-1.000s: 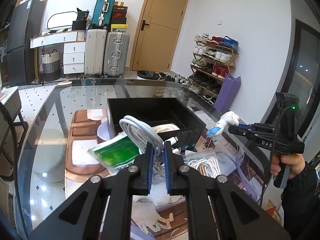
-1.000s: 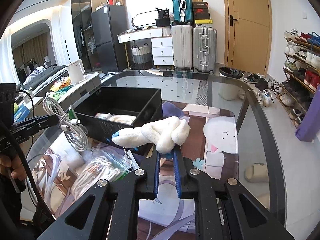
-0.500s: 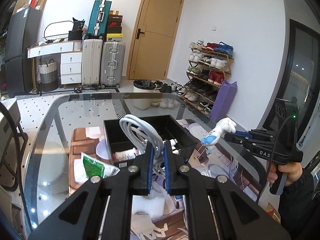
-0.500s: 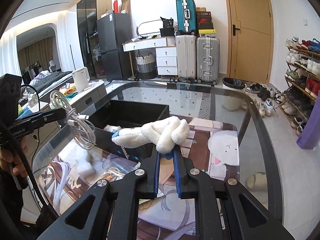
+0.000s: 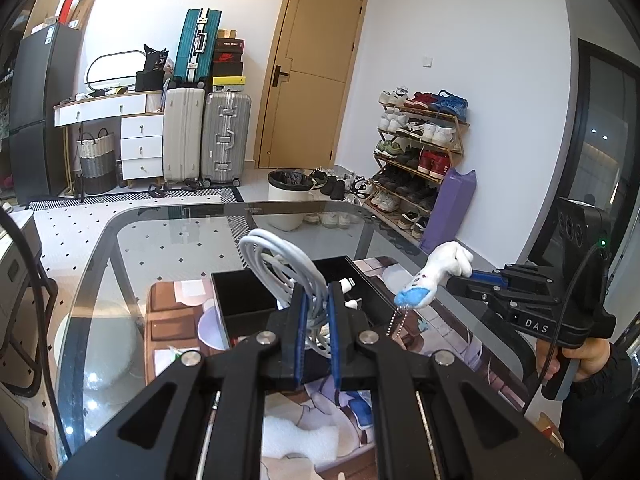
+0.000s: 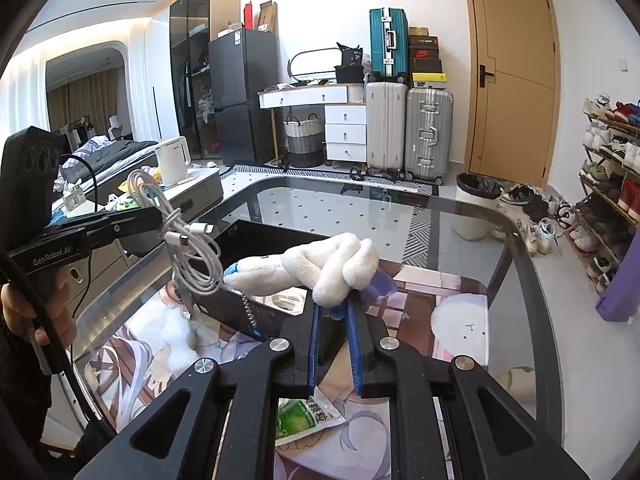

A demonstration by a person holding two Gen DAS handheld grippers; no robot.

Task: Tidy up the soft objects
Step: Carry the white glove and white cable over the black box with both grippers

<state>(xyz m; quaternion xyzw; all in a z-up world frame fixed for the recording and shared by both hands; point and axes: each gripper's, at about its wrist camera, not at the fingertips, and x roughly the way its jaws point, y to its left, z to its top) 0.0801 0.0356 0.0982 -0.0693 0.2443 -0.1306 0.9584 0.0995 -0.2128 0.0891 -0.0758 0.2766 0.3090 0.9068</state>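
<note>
Plush toy (image 6: 320, 270): fluffy white, blue tip, dangling bead chain.

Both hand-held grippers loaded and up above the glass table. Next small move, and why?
Probably lower the left hand-held gripper until the white cable coil hangs inside the black box, then release. The coil is clamped and dangling right at the open box, seemingly above it. The right hand-held gripper holds the white plush keychain beside the box and can follow.
</note>
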